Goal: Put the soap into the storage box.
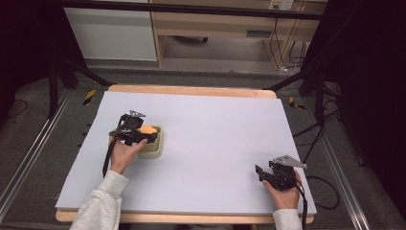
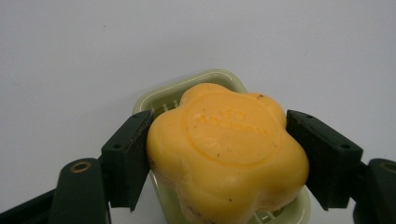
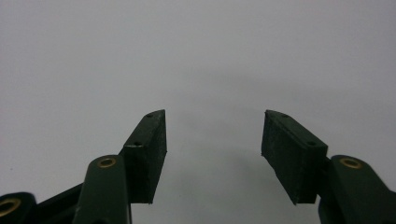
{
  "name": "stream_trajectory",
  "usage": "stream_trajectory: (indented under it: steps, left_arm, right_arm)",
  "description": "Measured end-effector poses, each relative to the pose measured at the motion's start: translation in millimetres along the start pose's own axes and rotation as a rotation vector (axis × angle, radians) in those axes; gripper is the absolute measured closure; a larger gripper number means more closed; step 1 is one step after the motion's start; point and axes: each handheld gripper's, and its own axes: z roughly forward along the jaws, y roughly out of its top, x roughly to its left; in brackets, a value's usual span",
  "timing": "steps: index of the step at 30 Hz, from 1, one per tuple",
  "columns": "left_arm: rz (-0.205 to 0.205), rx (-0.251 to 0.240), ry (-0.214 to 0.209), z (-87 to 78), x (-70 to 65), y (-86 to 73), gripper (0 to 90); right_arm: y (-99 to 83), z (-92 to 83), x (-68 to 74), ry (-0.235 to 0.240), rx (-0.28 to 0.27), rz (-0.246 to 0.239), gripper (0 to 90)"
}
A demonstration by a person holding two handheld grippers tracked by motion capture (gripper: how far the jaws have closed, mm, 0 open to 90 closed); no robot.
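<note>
On the pale table (image 1: pixel 215 143) my L gripper (image 2: pixel 217 154) clamps an orange soap (image 2: pixel 226 149) over its green dish (image 2: pixel 205 81); R gripper (image 3: pixel 212 149) gapes w/ nothing between.

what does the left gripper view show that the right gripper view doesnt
Left gripper view: an orange flower-shaped soap clamped between the left gripper's jaws, above a pale green soap dish.

Right gripper view: the right gripper with its jaws apart and nothing between them.

Both: two black jaws rising from the bottom, over the pale table cover.
</note>
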Motion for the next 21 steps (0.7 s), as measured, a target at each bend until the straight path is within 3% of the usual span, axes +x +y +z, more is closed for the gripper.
stream_trajectory:
  steps: [21]
  left_arm:
    - [0.008,0.019,-0.009,15.1,-2.1,-12.6,25.9]
  right_arm:
    - [0.0,0.0,0.5,0.001,0.001,0.001,40.8]
